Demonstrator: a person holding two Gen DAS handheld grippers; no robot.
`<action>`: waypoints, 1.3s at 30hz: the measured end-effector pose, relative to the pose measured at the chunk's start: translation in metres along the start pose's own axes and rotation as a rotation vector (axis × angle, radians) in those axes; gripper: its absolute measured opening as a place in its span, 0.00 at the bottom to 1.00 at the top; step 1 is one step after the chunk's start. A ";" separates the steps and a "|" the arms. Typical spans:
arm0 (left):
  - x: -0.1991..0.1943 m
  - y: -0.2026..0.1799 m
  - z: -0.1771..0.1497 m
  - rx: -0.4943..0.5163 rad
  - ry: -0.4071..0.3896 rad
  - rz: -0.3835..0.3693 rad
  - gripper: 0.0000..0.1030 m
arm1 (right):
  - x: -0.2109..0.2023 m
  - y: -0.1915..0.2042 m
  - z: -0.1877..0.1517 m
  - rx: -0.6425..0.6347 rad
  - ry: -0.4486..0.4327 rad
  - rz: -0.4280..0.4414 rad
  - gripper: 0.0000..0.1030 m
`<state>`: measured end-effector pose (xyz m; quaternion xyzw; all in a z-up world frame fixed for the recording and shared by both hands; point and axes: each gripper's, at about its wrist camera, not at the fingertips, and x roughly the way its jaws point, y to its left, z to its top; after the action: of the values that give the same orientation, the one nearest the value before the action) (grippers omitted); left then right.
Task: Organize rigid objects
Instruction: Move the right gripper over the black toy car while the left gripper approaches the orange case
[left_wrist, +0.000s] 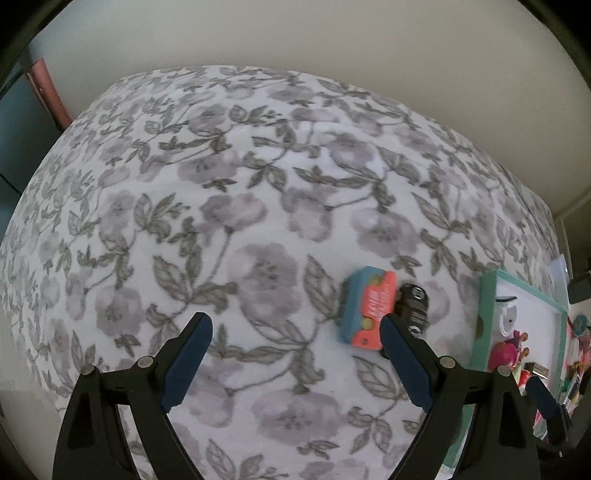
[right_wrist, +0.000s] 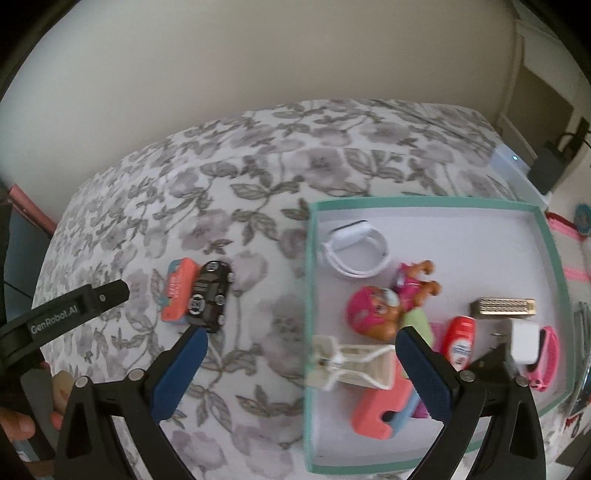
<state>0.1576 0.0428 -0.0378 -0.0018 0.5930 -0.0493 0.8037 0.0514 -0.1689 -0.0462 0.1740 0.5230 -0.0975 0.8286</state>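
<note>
Both grippers, left gripper (left_wrist: 295, 325) and right gripper (right_wrist: 301, 338), gape empty over bedspread (left_wrist: 258, 184); black toy car (right_wrist: 210, 291) touches coral box (right_wrist: 179, 290).

Both hand-held grippers point steeply downward. The left hand-held gripper (left_wrist: 297, 321) has its jaws spread wide, empty. The right hand-held gripper (right_wrist: 301, 336) likewise gapes, holding nothing.
</note>
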 end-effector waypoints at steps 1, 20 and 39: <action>0.000 0.004 0.002 -0.005 -0.002 0.006 0.90 | 0.002 0.006 0.001 -0.007 0.001 0.009 1.00; 0.018 0.022 0.021 -0.051 0.022 -0.007 0.90 | 0.024 0.051 0.017 -0.077 -0.038 0.046 0.97; 0.048 0.019 0.016 -0.041 0.078 0.023 0.90 | 0.076 0.078 0.010 -0.154 0.064 0.041 0.83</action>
<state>0.1882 0.0572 -0.0803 -0.0093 0.6247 -0.0279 0.7803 0.1196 -0.0994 -0.0961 0.1234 0.5515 -0.0345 0.8243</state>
